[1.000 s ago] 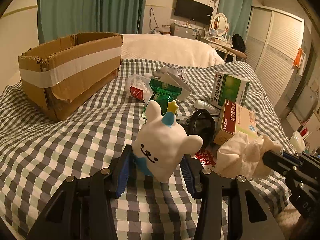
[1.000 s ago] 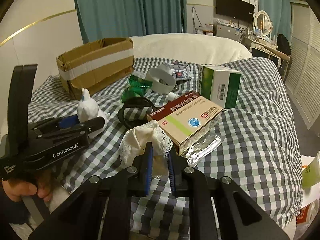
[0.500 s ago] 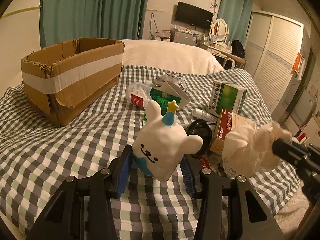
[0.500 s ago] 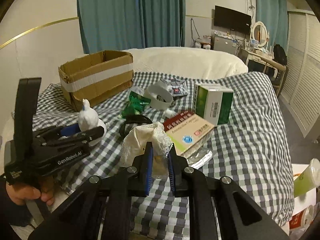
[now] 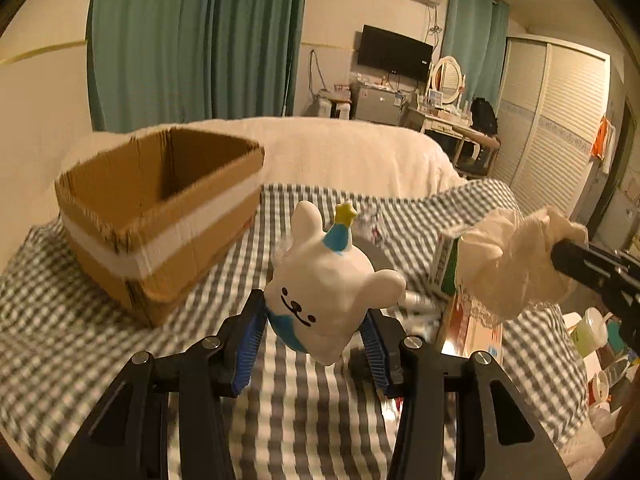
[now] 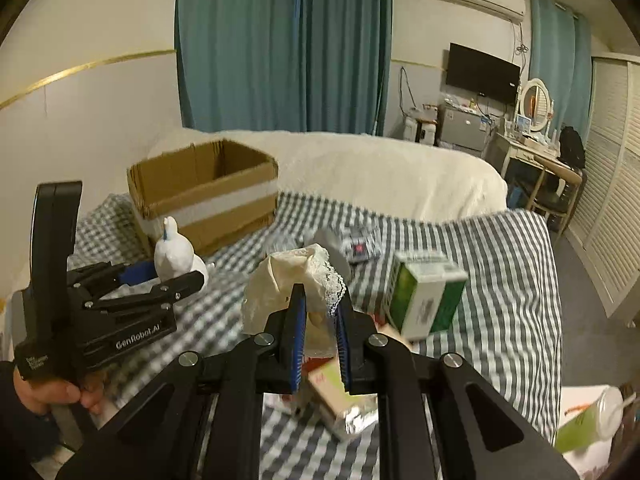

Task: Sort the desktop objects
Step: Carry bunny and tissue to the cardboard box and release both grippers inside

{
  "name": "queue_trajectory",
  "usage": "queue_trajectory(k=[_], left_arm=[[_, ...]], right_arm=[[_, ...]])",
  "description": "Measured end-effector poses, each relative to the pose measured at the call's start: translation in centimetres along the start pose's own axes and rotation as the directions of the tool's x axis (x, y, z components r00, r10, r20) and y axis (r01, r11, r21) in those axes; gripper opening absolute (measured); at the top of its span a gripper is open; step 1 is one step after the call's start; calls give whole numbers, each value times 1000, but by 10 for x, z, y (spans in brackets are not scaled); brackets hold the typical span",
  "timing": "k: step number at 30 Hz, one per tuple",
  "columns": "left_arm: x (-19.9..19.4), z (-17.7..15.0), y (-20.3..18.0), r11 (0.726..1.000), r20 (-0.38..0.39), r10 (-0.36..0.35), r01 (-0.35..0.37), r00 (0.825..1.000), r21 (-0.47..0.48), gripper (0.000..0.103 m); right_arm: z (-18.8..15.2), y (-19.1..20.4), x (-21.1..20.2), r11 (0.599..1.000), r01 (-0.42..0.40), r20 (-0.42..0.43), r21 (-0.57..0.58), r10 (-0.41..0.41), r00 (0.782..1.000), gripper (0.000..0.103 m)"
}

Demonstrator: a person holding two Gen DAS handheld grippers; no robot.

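Observation:
My left gripper (image 5: pixel 314 326) is shut on a white bunny figurine (image 5: pixel 326 282) with a blue party hat and holds it in the air above the checkered bed. It also shows in the right wrist view (image 6: pixel 174 254), at the left. My right gripper (image 6: pixel 320 312) is shut on a cream lace cloth (image 6: pixel 296 276), lifted off the bed; the cloth shows at the right of the left wrist view (image 5: pixel 516 256). An open cardboard box (image 5: pixel 160 208) stands at the far left of the bed, and also shows in the right wrist view (image 6: pixel 204 196).
A green and white medicine box (image 6: pixel 424 300), a pink-beige carton (image 6: pixel 332 392), a foil pack (image 6: pixel 356 420) and small wrappers (image 6: pixel 360 246) lie on the checkered bedspread (image 6: pixel 508 280). A white blanket (image 6: pixel 380 176) lies behind. A green cup (image 6: pixel 588 420) sits off the bed's right side.
Both grippers have risen with their loads: the bunny and the cloth are now well above the bed. The views now look down into the box from higher up.

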State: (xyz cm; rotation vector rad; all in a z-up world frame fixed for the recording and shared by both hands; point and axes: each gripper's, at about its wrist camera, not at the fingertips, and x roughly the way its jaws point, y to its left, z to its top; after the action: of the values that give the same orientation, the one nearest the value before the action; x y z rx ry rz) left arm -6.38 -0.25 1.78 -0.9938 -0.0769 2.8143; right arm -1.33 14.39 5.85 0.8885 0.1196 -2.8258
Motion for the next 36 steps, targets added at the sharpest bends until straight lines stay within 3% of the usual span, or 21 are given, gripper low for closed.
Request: queue_trajectory(k=[12, 24, 30, 36], left_arm=[[26, 85, 18, 998, 22, 33, -32, 999, -60, 48], [49, 172, 61, 994, 111, 43, -30, 993, -109, 48], [68, 173, 110, 986, 112, 97, -80, 989, -149, 48], [100, 145, 166, 978, 56, 137, -126, 989, -166, 48]], right_arm=[[70, -14, 33, 999, 11, 29, -45, -10, 1000, 13], [134, -8, 79, 992, -105, 46, -75, 109, 993, 13], [164, 14, 115, 981, -176, 68, -84, 181, 981, 13], [183, 54, 173, 962, -254, 27, -101, 258, 966, 13]])
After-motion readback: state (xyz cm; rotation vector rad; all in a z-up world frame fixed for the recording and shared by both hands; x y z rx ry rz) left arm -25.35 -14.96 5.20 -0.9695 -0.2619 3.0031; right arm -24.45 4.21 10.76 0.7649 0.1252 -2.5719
